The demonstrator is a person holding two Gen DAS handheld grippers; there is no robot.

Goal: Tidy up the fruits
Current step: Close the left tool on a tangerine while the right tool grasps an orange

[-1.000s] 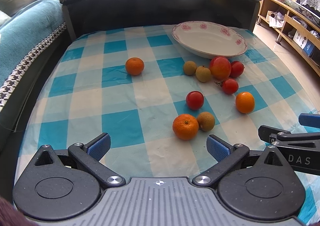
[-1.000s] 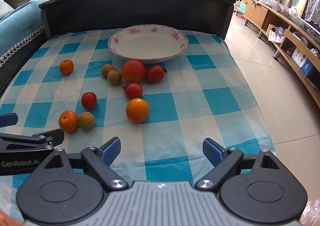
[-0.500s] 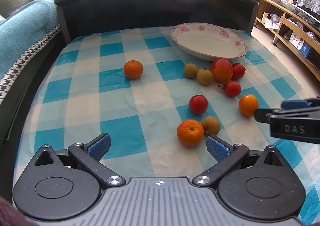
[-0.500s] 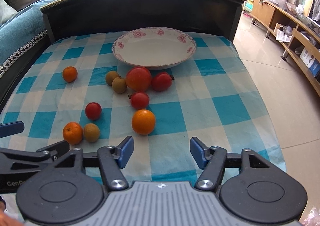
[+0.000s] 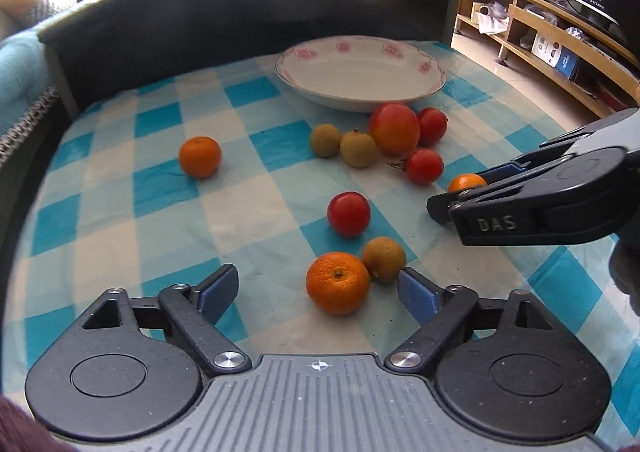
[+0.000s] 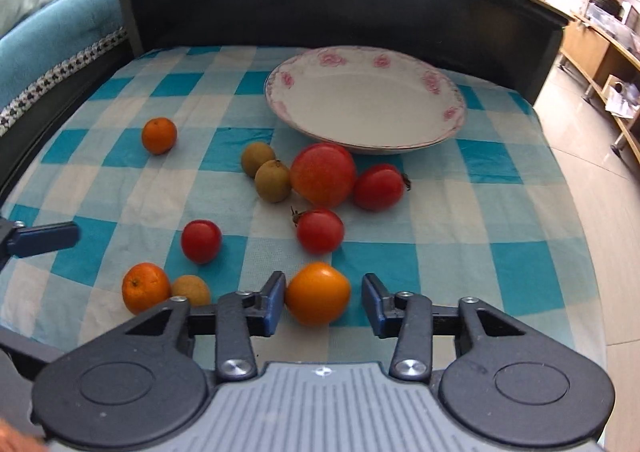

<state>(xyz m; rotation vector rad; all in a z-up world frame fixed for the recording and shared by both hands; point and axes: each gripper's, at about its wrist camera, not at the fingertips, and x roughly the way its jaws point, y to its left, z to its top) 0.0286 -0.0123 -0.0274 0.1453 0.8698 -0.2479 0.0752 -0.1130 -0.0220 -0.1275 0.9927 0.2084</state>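
light: bright daylight from behind, blown-out glare top left in left view
blur: soft, slightly smeared
edges: heavy fisheye bending

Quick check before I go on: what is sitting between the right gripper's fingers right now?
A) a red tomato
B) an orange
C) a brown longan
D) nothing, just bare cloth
B: in the right wrist view the orange lies between the blue pads of the right gripper, whose jaws have just been closing; the left pad looks about touching it, while a gap shows at the other pad.
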